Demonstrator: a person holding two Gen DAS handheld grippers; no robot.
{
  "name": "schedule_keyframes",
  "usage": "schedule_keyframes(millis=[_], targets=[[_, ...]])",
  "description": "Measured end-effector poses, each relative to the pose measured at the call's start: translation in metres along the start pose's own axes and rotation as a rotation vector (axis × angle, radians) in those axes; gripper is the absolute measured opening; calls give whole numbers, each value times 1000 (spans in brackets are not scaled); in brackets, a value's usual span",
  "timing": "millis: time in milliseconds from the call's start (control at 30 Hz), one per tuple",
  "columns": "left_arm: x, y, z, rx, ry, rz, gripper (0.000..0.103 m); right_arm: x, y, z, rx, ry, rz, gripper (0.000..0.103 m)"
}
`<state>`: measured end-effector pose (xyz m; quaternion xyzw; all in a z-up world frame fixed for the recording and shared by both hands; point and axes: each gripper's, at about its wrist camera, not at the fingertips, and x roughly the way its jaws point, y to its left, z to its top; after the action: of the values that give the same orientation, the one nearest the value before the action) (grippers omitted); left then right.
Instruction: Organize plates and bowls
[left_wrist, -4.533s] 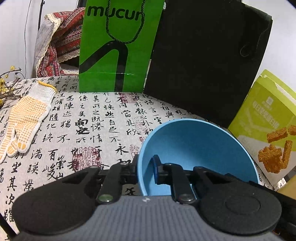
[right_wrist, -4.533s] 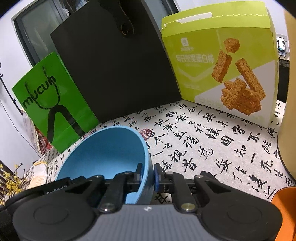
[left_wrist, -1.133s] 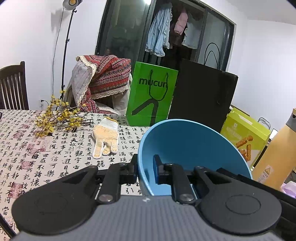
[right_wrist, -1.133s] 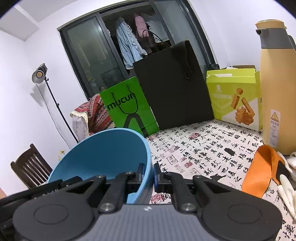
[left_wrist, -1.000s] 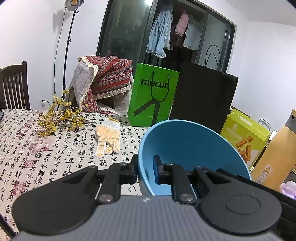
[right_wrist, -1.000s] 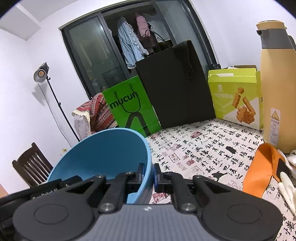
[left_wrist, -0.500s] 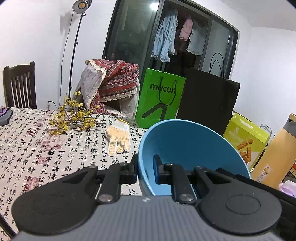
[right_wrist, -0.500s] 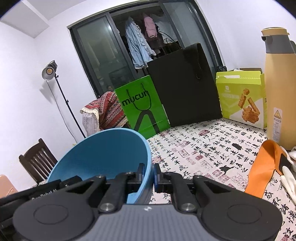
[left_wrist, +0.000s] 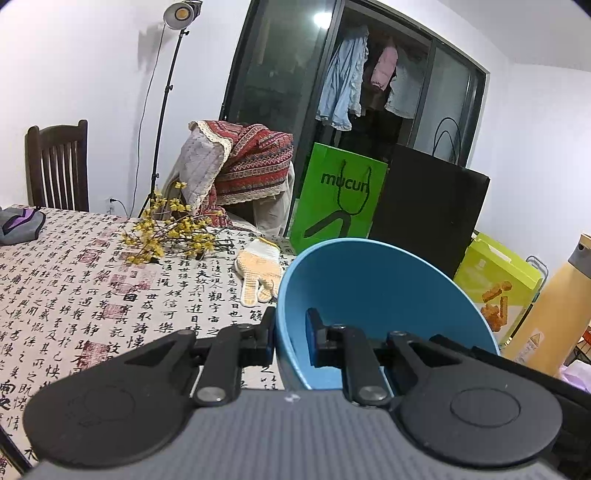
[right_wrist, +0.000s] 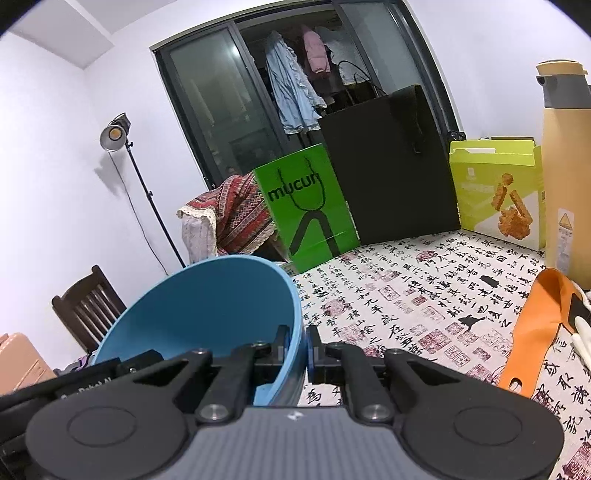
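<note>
Left gripper (left_wrist: 290, 332) and right gripper (right_wrist: 295, 349) each pinch opposite rims of the blue bowl (left_wrist: 373, 291), jaws nearly closed; green bag (left_wrist: 338, 201) reads "mucun"

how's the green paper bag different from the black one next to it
The green bag is the shorter one and carries black "mucun" lettering and a printed shape; the black bag stands taller and wider with no lettering in view. The green one's cord handles hang down its front; the black one's rise above its top. Both stand upright at the table's far edge.
</note>
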<state>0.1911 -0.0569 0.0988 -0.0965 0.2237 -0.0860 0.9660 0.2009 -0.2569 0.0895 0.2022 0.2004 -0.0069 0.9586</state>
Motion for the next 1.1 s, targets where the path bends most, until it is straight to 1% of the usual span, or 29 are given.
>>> schedule_keyframes(millis=[667, 1100], targets=[[-28, 47, -3, -31, -11, 48, 16, -8, 42, -25, -23, 22, 59, 9], [-39, 79, -13, -57, 15, 86, 16, -6, 65, -46, -29, 70, 91, 9]])
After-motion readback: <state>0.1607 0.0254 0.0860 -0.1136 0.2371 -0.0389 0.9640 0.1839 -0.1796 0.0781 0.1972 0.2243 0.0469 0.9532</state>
